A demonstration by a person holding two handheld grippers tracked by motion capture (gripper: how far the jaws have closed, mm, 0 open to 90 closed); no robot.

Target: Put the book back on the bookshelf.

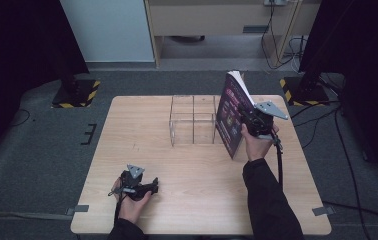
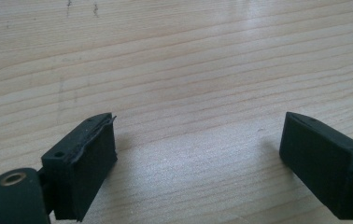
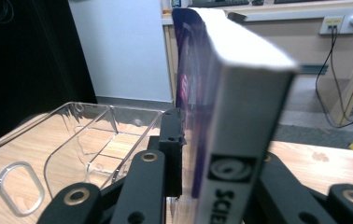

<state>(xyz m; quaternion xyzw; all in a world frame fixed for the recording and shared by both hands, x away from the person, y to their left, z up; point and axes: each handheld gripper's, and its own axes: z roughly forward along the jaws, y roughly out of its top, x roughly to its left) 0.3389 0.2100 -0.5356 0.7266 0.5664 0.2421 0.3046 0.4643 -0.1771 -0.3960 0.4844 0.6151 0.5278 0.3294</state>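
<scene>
A: Where does the purple-covered paperback book (image 1: 233,112) stand relative to the clear acrylic divided organiser (image 1: 193,120)?

B: Just to the organiser's right, upright on the pale wooden table (image 1: 142,150), its long axis roughly vertical and leaning slightly. The right gripper (image 1: 249,119) pinches it at the spine, one black jaw against each cover (the right gripper view shows the white spine (image 3: 240,140) between them).

A: So the coming move goes leftward?

B: I judge so: the nearest compartment (image 3: 104,154) lies just left of the book, so it should lift and shift left, keeping upright.

A: And the left gripper (image 1: 142,187)?

B: Well apart at the near left, jaws spread over bare wood, holding nothing. The right hand (image 1: 257,145) is far nearer.
</scene>
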